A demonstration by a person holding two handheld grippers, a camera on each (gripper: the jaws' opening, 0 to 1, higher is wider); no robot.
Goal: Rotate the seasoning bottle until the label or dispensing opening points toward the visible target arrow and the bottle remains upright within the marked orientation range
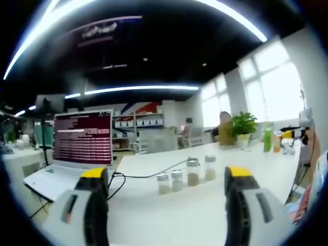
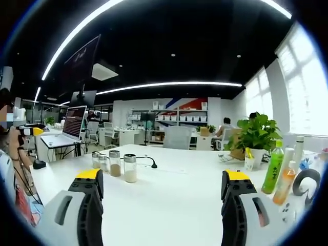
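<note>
Several clear seasoning bottles with silver caps stand upright in a loose row on the white table (image 1: 205,210); the tallest pair (image 1: 193,171) holds brownish powder. In the right gripper view the same bottles (image 2: 115,163) stand left of centre, and the nearest one (image 2: 130,168) holds pale powder. My left gripper (image 1: 166,174) is open, well short of the bottles, with nothing between its yellow-tipped jaws. My right gripper (image 2: 162,176) is also open and holds nothing, above the bare table (image 2: 169,205). No label or opening is readable at this distance.
An open laptop (image 1: 82,138) sits at the table's left end, with a black cable (image 1: 148,176) running toward the bottles. A potted plant (image 2: 256,134), a green drink bottle (image 2: 273,167) and an orange one (image 2: 284,182) stand at the other end. People sit far behind.
</note>
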